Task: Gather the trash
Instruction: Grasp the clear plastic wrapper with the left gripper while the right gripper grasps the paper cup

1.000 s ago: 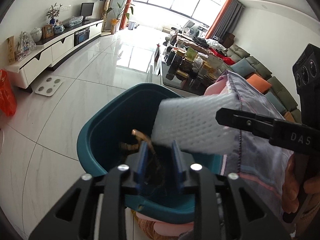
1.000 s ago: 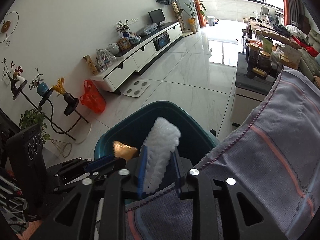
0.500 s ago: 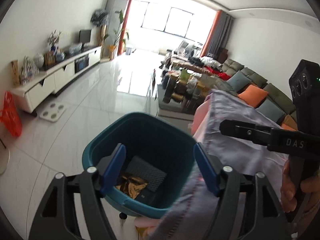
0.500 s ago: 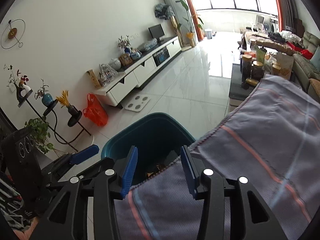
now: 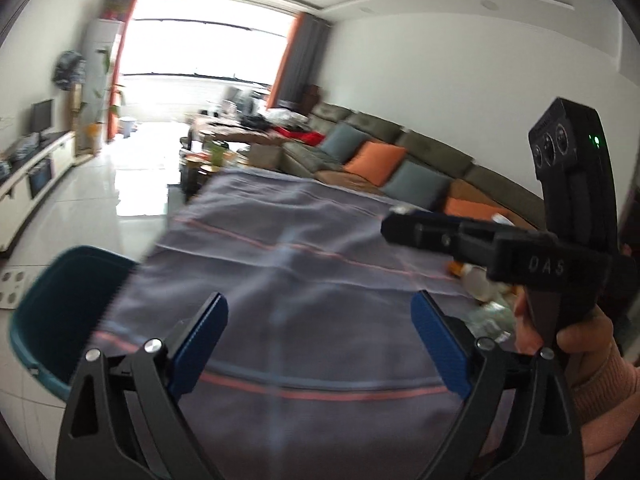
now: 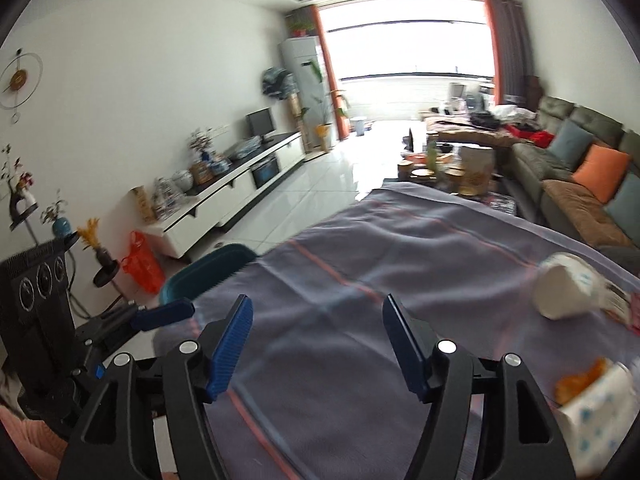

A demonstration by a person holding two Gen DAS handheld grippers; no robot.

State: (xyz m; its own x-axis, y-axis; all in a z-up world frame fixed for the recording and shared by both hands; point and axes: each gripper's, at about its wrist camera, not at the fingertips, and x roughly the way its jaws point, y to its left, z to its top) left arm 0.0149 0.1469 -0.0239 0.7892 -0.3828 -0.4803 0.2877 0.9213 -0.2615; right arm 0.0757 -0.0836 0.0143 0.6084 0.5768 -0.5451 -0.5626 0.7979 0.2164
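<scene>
The teal trash bin stands on the floor at the table's left edge, also seen as the teal bin in the right wrist view. My left gripper hovers over the grey striped tablecloth, jaws opening wide, nothing between them. My right gripper is also over the tablecloth, jaws opening, empty. To its right lie a tipped white paper cup, a dotted white wrapper and an orange scrap. The right gripper body is held by a hand.
A grey-green sofa with orange and blue cushions runs along the right wall. A cluttered coffee table sits beyond the table. A white TV cabinet lines the left wall, with an orange bag and plant stands near the bin.
Both grippers let go of their trash over the bin, opened, and swung right and up from the bin to above the tablecloth. The white foam piece and gold wrapper are no longer held.
</scene>
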